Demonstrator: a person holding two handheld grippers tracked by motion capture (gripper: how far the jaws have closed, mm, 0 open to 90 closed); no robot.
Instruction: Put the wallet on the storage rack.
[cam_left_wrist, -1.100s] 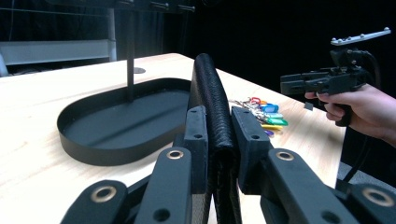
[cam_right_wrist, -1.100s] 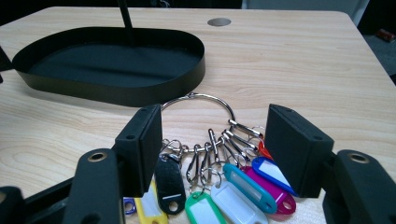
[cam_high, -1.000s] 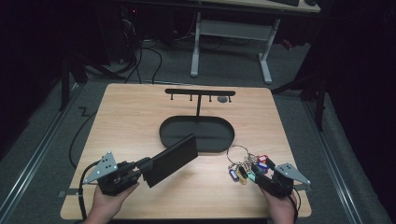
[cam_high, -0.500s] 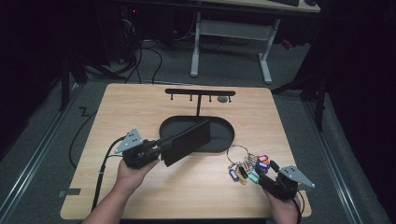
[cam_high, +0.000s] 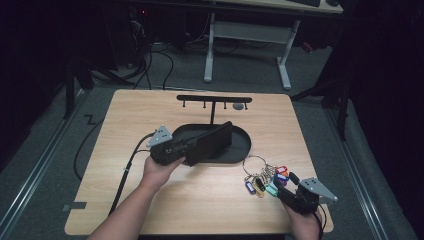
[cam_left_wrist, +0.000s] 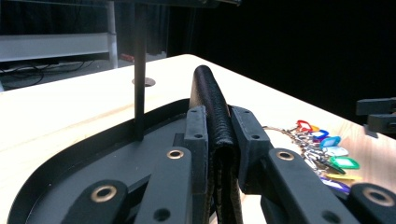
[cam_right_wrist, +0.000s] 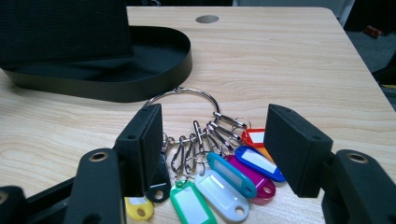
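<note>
The light wooden table (cam_high: 165, 200) bears a shallow black oval tray (cam_high: 241, 151) with a T-shaped hook stand rising from it. Over that tray the flat black leather wallet (cam_high: 212, 142) is held on edge, its long axis running from the near left up toward the far right, its free end pointing at the tray's far side. Half a second ago the wallet hung over the tray's near-left rim; one second ago it was at the table's front left, so it has travelled forward and rightward. The left gripper (cam_high: 186, 148) is clamped on the wallet's near end, jaws pressed on both faces, the forearm reaching in diagonally from the bottom. The right gripper (cam_high: 284, 187) rests at the front right, unmoved, jaws apart either side of the steel key ring with coloured plastic tags (cam_high: 265, 179), not pressing it.
</note>
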